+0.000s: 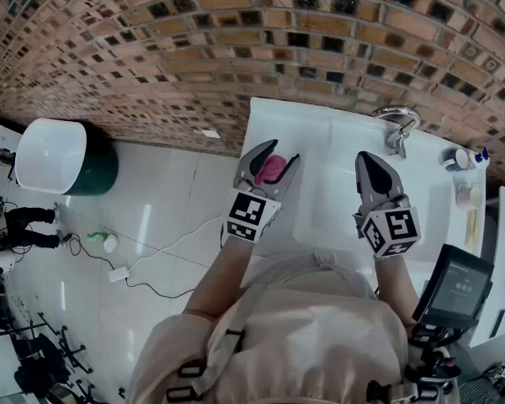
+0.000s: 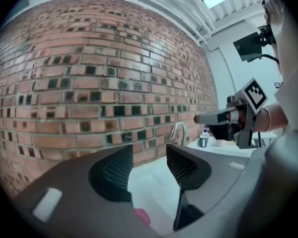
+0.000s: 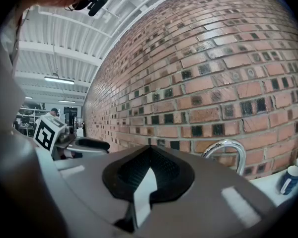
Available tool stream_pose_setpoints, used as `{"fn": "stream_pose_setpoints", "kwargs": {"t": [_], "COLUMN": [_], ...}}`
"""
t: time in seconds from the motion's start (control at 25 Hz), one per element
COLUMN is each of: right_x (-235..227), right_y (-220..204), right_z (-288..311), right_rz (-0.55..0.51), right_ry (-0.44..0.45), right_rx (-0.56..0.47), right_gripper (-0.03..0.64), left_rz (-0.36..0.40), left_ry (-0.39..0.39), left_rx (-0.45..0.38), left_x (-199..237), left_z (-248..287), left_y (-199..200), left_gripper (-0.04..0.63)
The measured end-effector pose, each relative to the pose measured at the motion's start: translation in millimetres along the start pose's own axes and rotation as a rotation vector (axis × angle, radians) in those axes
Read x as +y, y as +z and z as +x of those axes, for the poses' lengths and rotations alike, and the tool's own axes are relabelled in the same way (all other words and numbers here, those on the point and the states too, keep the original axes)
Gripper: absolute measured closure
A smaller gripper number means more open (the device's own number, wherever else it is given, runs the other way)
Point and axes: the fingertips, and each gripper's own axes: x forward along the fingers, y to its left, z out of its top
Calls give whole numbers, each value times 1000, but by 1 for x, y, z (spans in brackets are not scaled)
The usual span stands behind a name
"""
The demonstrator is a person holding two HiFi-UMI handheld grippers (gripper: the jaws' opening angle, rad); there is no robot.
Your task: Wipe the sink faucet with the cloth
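Before a brick wall (image 1: 236, 40), over the white counter (image 1: 320, 124), the left gripper's (image 1: 284, 151) jaws stand apart, empty, above the pink cloth (image 1: 271, 171). The right gripper's (image 1: 369, 156) jaws are pressed together on nothing. Closing too high would likely miss the cloth, which lies well apart from the faucet (image 1: 397, 124).

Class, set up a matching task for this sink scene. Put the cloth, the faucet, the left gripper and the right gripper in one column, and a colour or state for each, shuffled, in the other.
Things:
1. cloth
2. faucet
3. left gripper
4. right gripper

Colours or states:
A. jaws together, nothing between them
B. pink
C. jaws apart
D. shiny metal, curved

Pairs: 1-B, 2-D, 3-C, 4-A
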Motion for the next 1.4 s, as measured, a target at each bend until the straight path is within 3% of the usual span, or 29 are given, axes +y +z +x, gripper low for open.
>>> {"fn": "stream_pose_setpoints", "kwargs": {"t": [0.32, 0.76, 0.92, 1.04, 1.24, 1.4], "right_x": [5, 6, -6, -12, -22, -28], "right_y": [-11, -26, -27, -27, -26, -22], "right_z": [8, 10, 7, 6, 5, 1], "right_rz": [0, -11, -12, -14, -8, -7], "right_ry": [7, 8, -17, -27, -41, -51], "right_rx": [29, 86, 90, 93, 84, 73], "right_gripper": [632, 632, 632, 632, 632, 632], "left_rz": [-22, -64, -70, -65, -46, -78], "left_ry": [32, 28, 12, 5, -3, -5], "left_rx": [263, 587, 668, 708, 729, 724], "left_x": [23, 32, 33, 33, 30, 32], "left_z": [-9, 4, 11, 12, 17, 15], "left_y": [-107, -230, -255, -267, -272, -269], "left_gripper": [342, 343, 363, 457, 485, 499]}}
